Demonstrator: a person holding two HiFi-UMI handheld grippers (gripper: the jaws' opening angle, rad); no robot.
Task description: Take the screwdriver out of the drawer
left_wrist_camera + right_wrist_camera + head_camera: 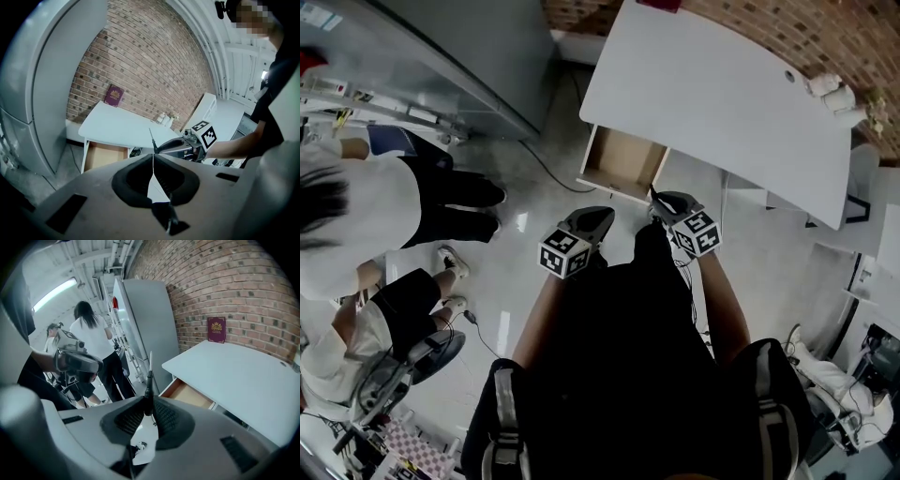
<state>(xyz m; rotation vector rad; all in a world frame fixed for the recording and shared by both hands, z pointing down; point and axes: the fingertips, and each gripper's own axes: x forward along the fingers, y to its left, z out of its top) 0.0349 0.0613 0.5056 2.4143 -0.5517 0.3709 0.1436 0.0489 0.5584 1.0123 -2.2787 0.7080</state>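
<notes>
My right gripper [149,408] is shut on the screwdriver [149,375], whose dark handle sits between the pads while its thin shaft points up and out. In the left gripper view the same screwdriver [151,139] sticks up from the right gripper [161,149]. The wooden drawer [623,164] hangs open under the white table [722,94], and its bottom looks bare. Both grippers are held just in front of the drawer, the right gripper [661,200] nearer the table. My left gripper [598,217] is shut on nothing, its pads [140,176] meeting in a thin line.
Two people [356,216] are at the left by a tall grey cabinet [469,56]. A maroon book [216,329] leans on the brick wall at the table's back. A cable [548,169] runs across the floor near the drawer. Small white items [834,94] sit at the table's right end.
</notes>
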